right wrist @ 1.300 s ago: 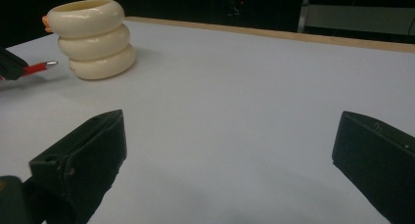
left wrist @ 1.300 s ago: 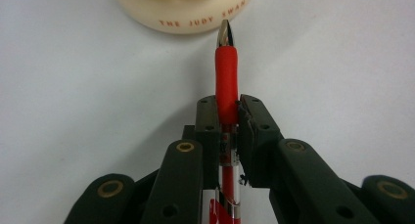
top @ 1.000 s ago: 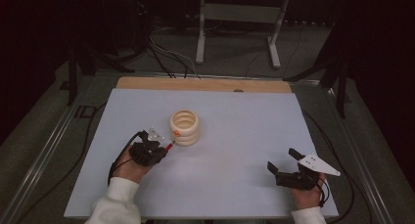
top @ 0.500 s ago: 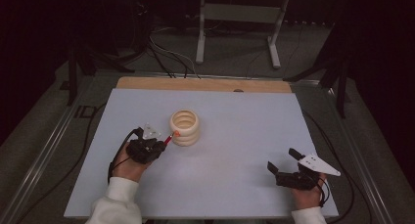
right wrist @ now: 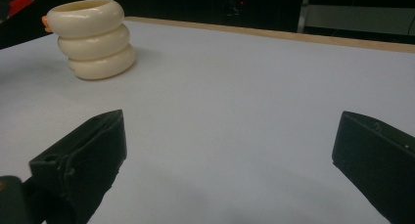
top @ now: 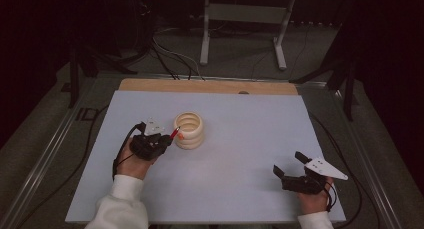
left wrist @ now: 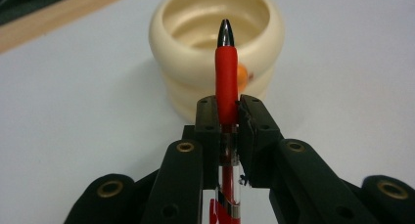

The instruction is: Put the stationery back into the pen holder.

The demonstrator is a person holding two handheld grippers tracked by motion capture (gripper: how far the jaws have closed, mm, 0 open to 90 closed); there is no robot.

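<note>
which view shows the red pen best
The left gripper view: the red pen stands close and sharp, clamped between the left claw pads, silver tip toward the cream holder. The high view shows it small beside the holder's rim. The right gripper view catches its tip at the top left corner.

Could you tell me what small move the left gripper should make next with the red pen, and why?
Probably carry the pen a little forward and up until its tip is over the holder's mouth. The left gripper is shut on the red pen, whose silver tip points at the cream ringed holder but sits just short of its open rim. The right gripper rests open, far off.
</note>
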